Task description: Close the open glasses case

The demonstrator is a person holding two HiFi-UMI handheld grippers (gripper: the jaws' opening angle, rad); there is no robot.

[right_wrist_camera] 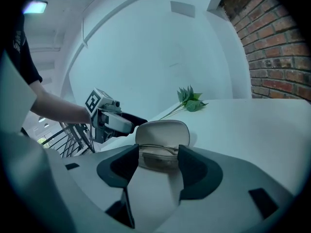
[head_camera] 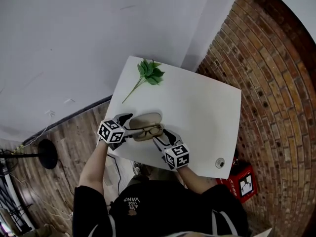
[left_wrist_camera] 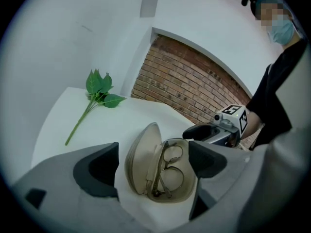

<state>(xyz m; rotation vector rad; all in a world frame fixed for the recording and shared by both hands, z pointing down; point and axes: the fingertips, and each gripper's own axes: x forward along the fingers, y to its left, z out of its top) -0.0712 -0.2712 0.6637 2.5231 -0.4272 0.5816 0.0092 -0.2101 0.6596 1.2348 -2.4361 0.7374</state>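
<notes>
With jaws open and empty, my left gripper (left_wrist_camera: 153, 165) stood at the glasses case's (head_camera: 147, 125) end and my right gripper (right_wrist_camera: 159, 166) at its front, probably to fold its lid (left_wrist_camera: 143, 152) down.

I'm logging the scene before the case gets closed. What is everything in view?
table: one, white, centre of view
glasses case: one, beige, open, table's near edge
glasses: one pair, thin-framed, inside case
leafy sprig: one, green, table's far edge
round object: one, small, grey, table's near right corner
crate: one, red, beside that corner
stand base: one, black, left of table
left gripper: one, grey, open, case's left end
right gripper: one, grey, open, case's right end
</notes>
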